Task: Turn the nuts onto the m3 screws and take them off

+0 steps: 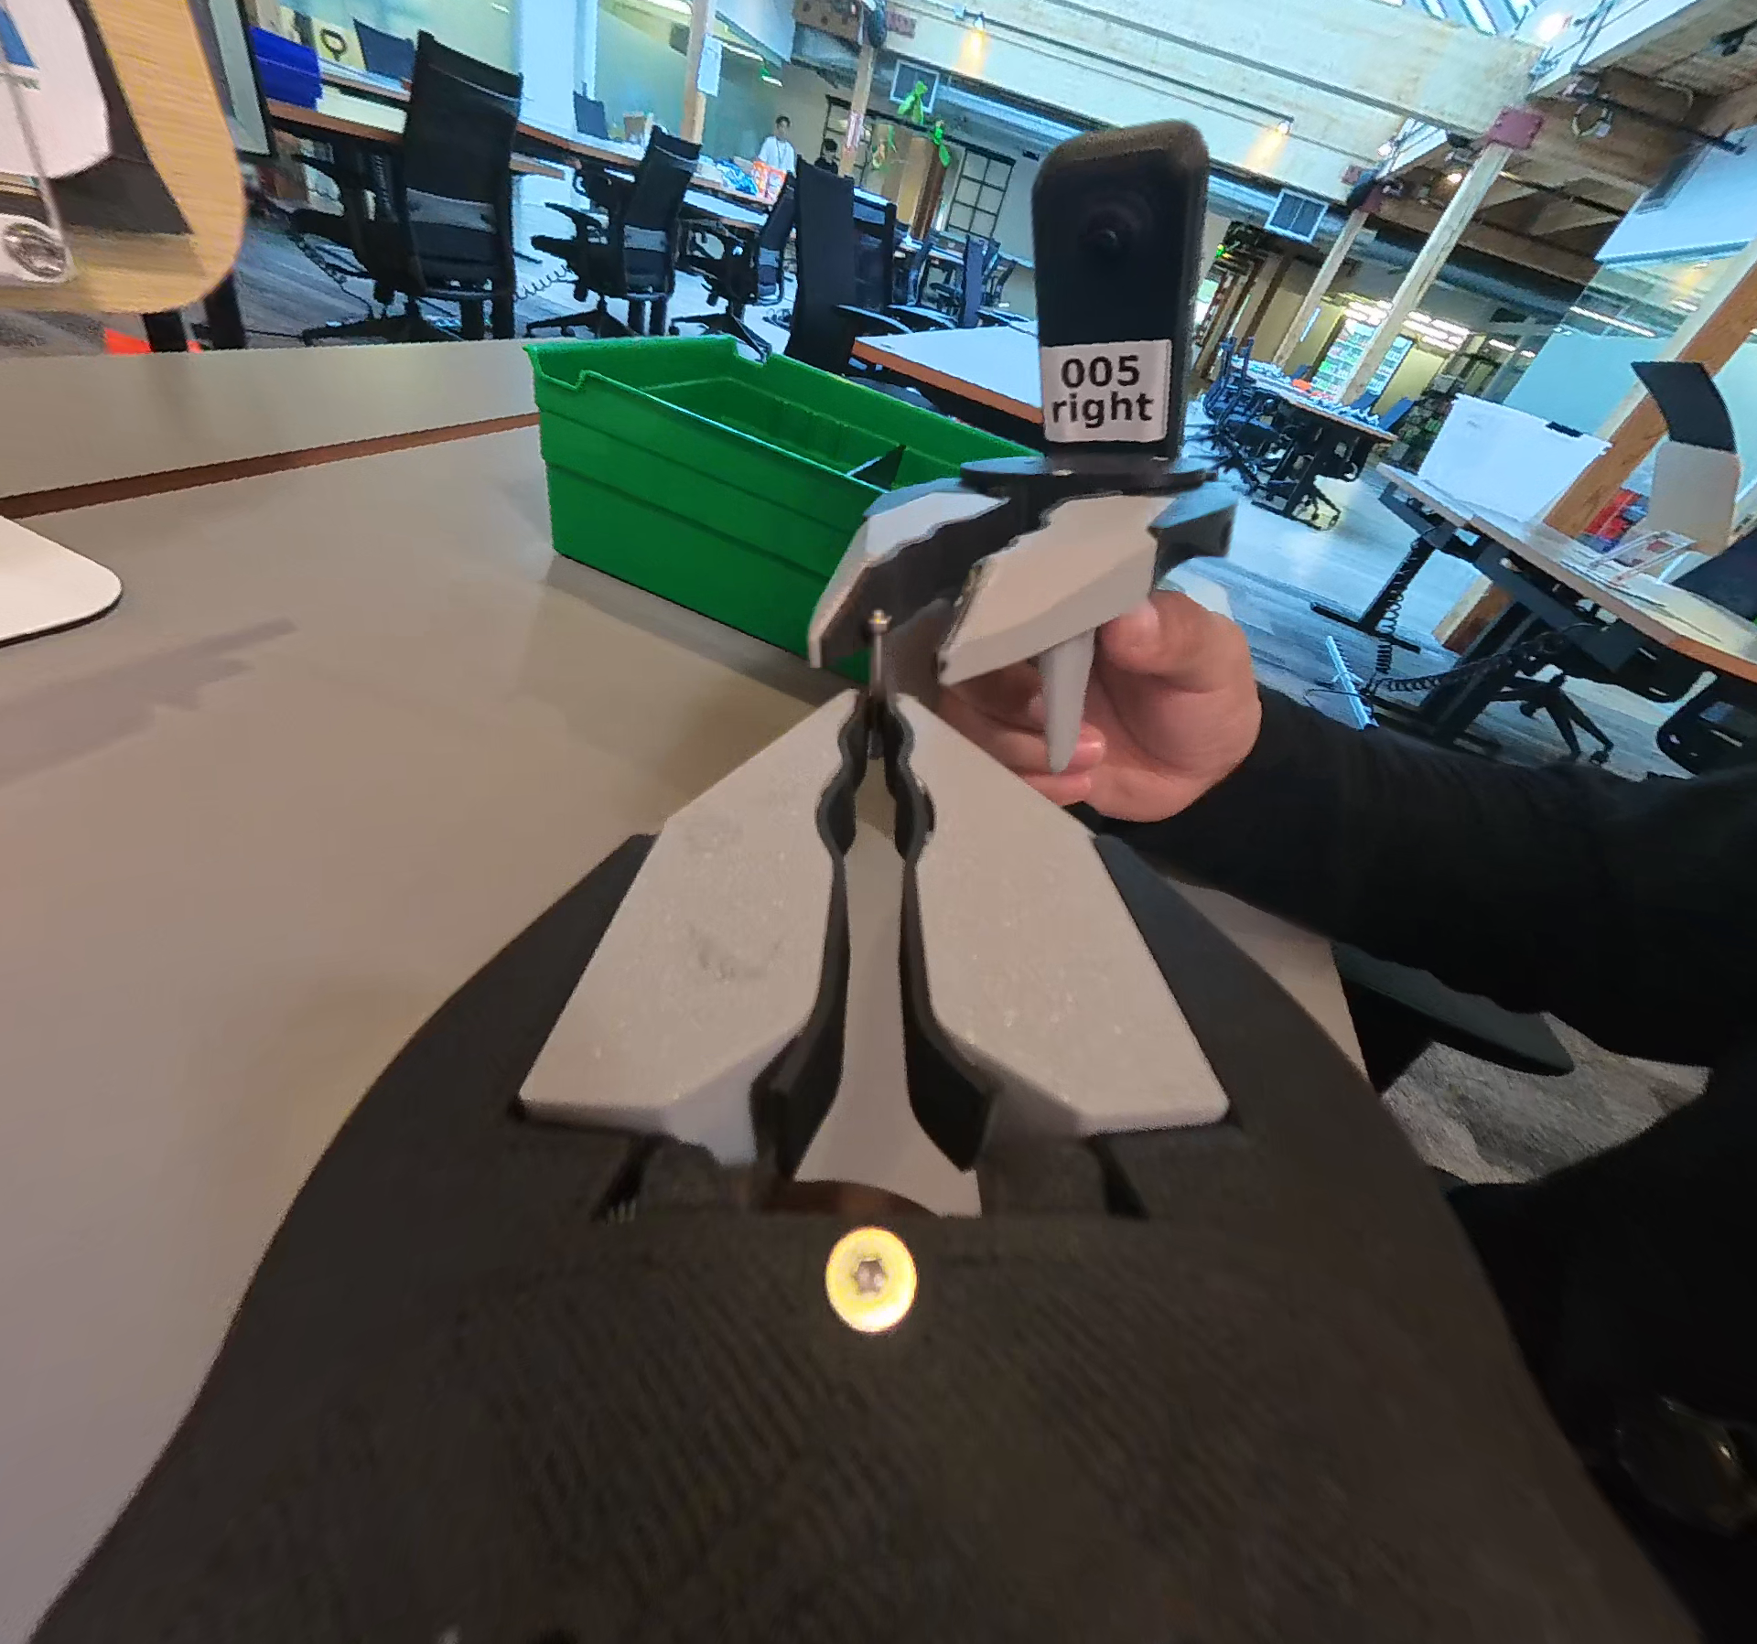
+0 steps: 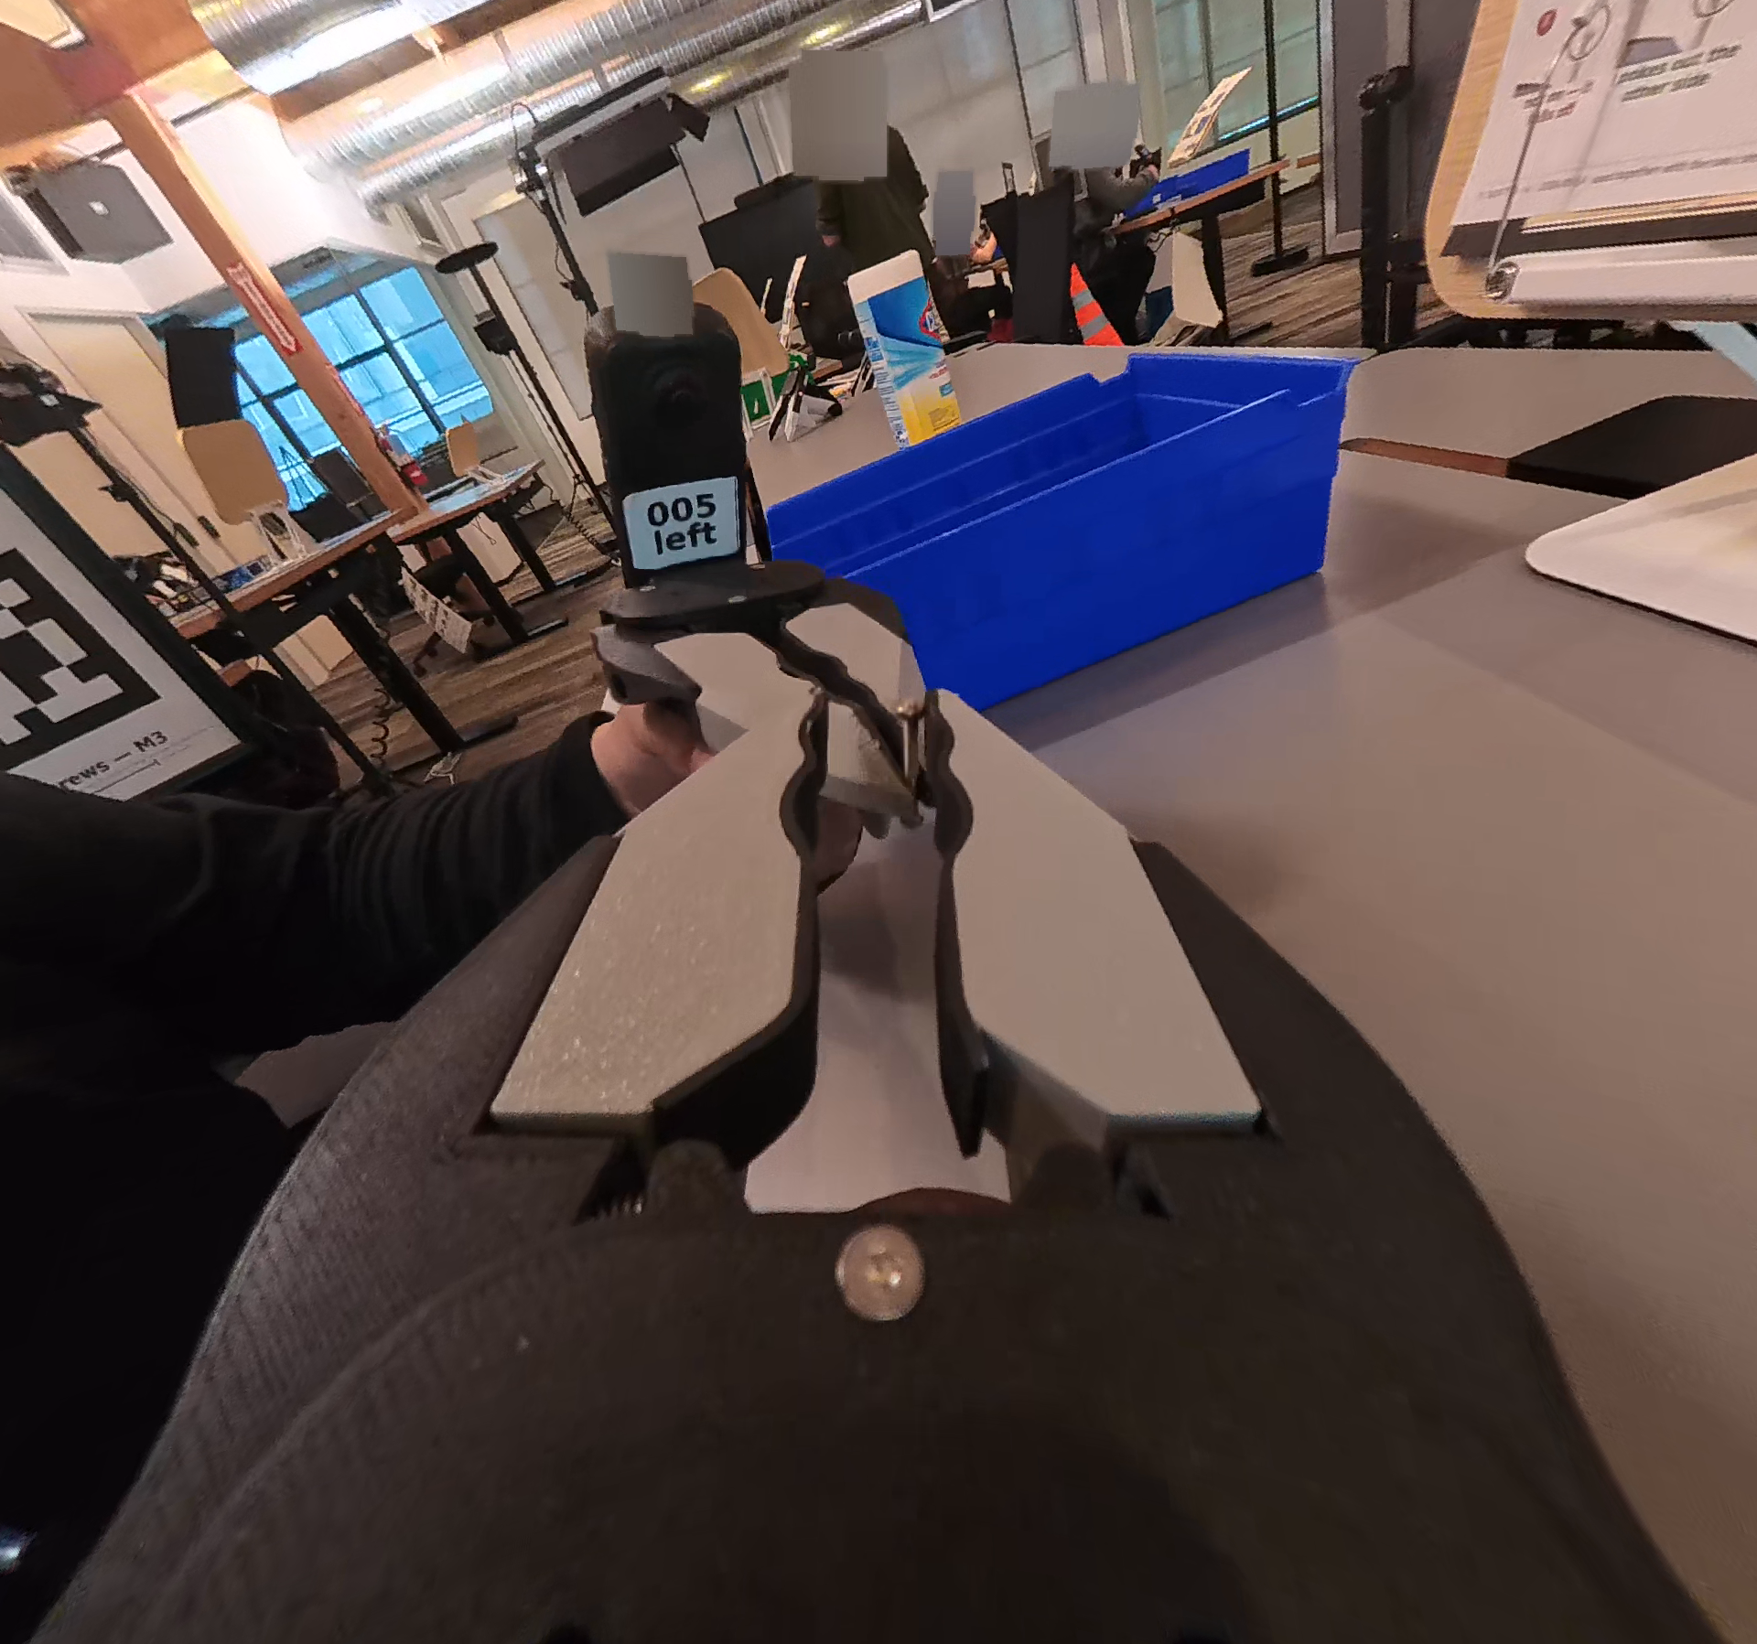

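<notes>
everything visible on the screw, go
The screw is thin, metallic and pale-headed, with its head up. It stands near upright in the left wrist view and leans slightly in the right wrist view. The left gripper pinches its lower end; the right gripper's tips sit by its head. No nut discernible.

The right gripper (image 2: 879,767) fills the foreground, its jaws a little apart around a thin upright screw (image 2: 911,743). The left gripper (image 2: 884,733) faces it, held by a hand (image 2: 646,757) and apparently gripping that screw. Behind them a blue bin (image 2: 1093,553) sits on the grey tabletop (image 2: 1379,790).
</notes>
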`<state>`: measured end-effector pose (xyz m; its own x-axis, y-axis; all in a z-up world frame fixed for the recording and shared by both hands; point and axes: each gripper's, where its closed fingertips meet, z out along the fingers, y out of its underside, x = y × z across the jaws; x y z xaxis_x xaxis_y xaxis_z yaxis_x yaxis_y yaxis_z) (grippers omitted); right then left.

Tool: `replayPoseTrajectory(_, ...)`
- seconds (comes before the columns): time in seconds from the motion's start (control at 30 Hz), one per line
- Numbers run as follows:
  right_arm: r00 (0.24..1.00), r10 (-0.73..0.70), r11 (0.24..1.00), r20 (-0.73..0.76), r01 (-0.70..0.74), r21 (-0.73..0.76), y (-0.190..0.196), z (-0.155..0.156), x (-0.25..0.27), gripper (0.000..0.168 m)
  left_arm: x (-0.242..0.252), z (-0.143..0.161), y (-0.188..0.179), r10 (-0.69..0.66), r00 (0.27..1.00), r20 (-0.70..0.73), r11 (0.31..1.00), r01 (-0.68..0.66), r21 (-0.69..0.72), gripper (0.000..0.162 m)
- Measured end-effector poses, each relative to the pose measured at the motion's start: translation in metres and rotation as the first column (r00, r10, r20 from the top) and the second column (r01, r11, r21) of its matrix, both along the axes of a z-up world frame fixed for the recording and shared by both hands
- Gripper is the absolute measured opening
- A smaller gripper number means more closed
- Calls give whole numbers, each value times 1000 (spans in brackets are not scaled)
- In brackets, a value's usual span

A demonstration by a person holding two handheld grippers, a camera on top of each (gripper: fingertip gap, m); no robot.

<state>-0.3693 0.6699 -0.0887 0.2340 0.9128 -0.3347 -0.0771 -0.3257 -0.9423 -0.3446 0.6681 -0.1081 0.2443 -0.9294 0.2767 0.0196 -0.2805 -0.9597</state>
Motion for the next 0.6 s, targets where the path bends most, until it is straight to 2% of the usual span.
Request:
replayPoseTrajectory(0.17,999,5,1000,35,-5,-4,0,-7,-6,15,5,-3,-3,-7,1000,-25,1000,8,18,0)
replayPoseTrajectory(0.4,999,-43,999,-13,43,3,7,4,14,16,-8,5,7,36,999,24,999,-36,1,0)
replayPoseTrajectory(0.6,1000,-27,1000,-1,27,14,3,3,7,10,-5,3,4,25,1000,8,1000,-25,5,0)
